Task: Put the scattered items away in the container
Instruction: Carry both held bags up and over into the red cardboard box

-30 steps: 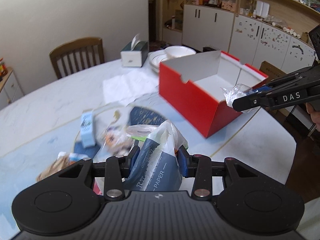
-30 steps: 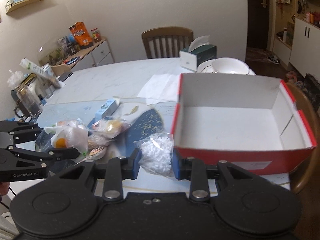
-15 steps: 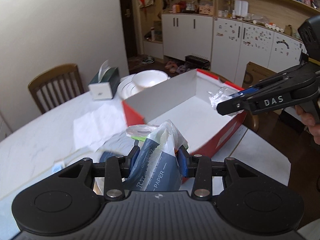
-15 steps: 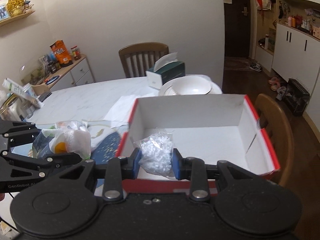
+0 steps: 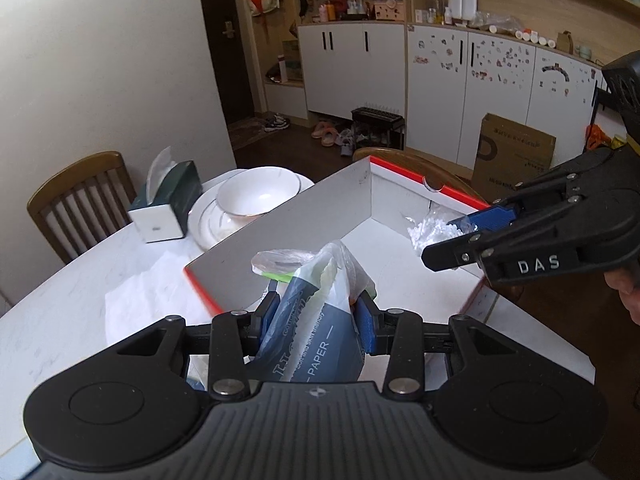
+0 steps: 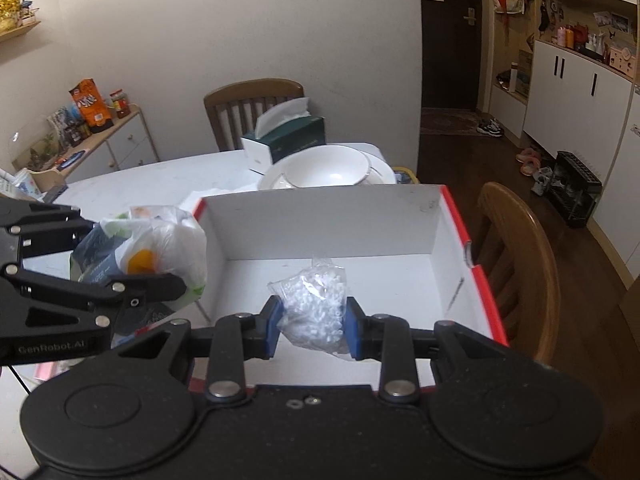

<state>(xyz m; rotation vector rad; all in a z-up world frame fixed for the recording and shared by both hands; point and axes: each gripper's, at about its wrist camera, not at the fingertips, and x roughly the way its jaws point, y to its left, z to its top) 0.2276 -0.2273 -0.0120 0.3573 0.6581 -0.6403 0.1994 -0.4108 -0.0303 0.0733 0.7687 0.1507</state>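
A red box with a white inside [image 5: 360, 200] [image 6: 440, 240] stands open on the white table. My left gripper [image 5: 316, 320] is shut on a dark blue paper pack in a clear plastic bag [image 5: 316, 320] and holds it above the box's near left corner; it also shows in the right wrist view [image 6: 148, 256]. My right gripper [image 6: 312, 326] is shut on a small clear bag of white beads [image 6: 314, 312] over the inside of the box. That bag also shows in the left wrist view [image 5: 430, 228].
A green tissue box [image 6: 288, 140], a white bowl on plates [image 6: 328, 170] and a sheet of white paper [image 5: 148, 300] lie on the table beyond the box. Wooden chairs [image 6: 516, 264] [image 5: 80, 196] stand at the table's edges.
Both grippers have moved forward with their loads, from beside the box to over it. The scattered items on the table have dropped out of view.
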